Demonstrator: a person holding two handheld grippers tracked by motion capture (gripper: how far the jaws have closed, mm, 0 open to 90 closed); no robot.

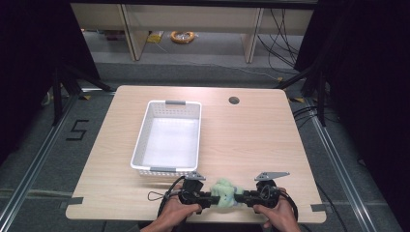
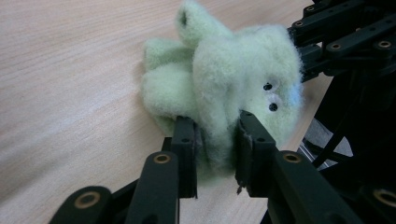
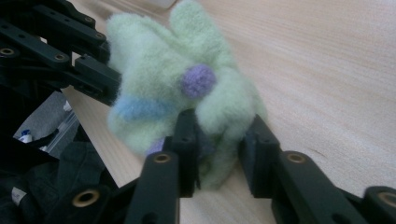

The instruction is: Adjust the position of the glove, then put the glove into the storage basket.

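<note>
Dim room, grey floor with rails and cables, pale shelving units at the back, a yellow coil of cable (image 1: 183, 36) on the floor under them. Light wood table (image 1: 251, 140) in the middle, round cable hole (image 1: 234, 100) near its far edge, right of centre. White perforated plastic basket (image 1: 140, 140) sits on the left-centre part of the table, long side running front to back, nothing visible inside.

Pale green plush toy (image 1: 224, 192) is at the table's near edge, roughly mid-width, just right of the basket's near end and apart from it. It is fuzzy, with two small black eyes in the left gripper view (image 2: 243, 84) and a purple spot plus a blue stripe in the right gripper view (image 3: 177, 93).

Left gripper (image 1: 210, 197) is clamped on the toy from the left; its jaws pinch a fold of fleece in its own view (image 2: 215, 154). Right gripper (image 1: 239, 198) is clamped on the toy from the right; jaws squeeze the fleece (image 3: 219, 149). Grippers face each other, toy between them, a hand on each. Whether the toy touches the tabletop: cannot tell.
</note>
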